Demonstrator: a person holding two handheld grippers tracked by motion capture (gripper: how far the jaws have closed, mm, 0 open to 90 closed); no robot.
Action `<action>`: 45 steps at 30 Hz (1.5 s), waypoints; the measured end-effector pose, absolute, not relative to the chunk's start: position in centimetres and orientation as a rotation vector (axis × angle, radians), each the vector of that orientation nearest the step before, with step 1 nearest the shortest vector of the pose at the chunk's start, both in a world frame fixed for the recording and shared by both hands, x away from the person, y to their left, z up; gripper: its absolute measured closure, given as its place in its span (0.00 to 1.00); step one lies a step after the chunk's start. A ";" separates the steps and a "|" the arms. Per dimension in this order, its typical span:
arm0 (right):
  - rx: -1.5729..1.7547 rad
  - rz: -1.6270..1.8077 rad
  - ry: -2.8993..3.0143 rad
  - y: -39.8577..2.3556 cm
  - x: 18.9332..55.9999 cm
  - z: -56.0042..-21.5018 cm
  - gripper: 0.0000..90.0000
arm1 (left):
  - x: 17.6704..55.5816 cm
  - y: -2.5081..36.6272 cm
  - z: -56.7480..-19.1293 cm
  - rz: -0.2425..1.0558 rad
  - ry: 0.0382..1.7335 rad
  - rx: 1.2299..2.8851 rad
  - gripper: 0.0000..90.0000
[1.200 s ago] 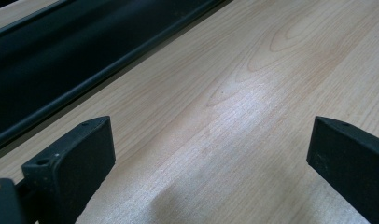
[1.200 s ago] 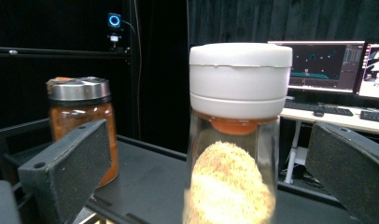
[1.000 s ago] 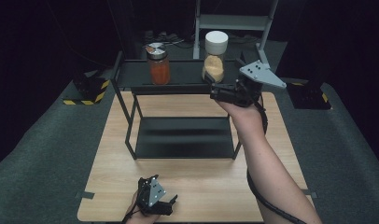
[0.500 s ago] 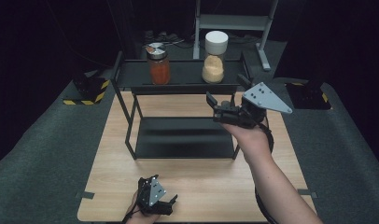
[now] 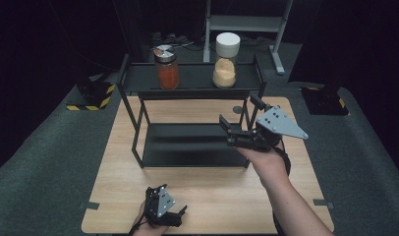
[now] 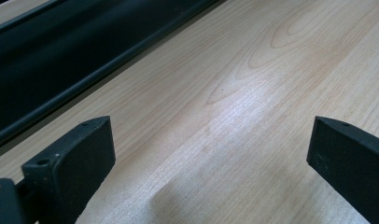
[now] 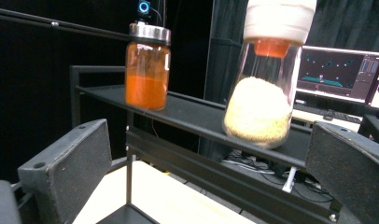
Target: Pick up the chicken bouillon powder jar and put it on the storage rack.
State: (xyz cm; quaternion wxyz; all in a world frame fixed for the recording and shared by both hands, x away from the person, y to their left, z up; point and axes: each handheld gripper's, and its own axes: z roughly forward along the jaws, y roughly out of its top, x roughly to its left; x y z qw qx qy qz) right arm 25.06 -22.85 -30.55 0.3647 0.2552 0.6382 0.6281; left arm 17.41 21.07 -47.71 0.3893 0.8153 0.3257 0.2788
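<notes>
Right tool (image 5: 239, 120) hangs in front of the black rack (image 5: 138, 105), below the top shelf (image 5: 192, 78) and just off the rack's right front post. Jaws spread wide, nothing between them. In the right gripper view the tool (image 7: 206, 163) looks up at both jars from under shelf level.

White-capped jar (image 5: 225, 61) with pale grain stands upright on the right part of the top shelf, nearest to that tool but apart from it. The right gripper view has the same jar (image 7: 267, 84) sitting roughly between the two jaw tips, further off. Orange jar (image 5: 166, 66) with the metal lid stands on the left part of the shelf, well apart from the white-capped one; it's also in the right gripper view (image 7: 148, 67).

Left tool (image 5: 175, 216) rests low at the near edge of the worktop (image 5: 286, 196), jaws wide apart and empty. In the left gripper view (image 6: 206, 154) there is just bare wood between them.

My read: both jars are up on the shelf, right tool is clear of them, so it's a gap between placements, or the job's near done. If a jar is next, the right tool must rise to shelf height and come in level, jaws either side of the glass body, not the cap. Watch the shelf lip and the right post.
</notes>
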 end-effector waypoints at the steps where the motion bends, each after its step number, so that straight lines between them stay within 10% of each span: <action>1: 0.657 1.617 1.645 -22.9 24.9 -30.8 0.00 | 17.4 21.0 -47.7 0.709 0.826 2.074 0.01; 45: 0.882 1.296 1.929 -27.4 19.5 -48.6 0.00 | 17.1 20.9 -47.8 0.729 0.805 2.078 0.01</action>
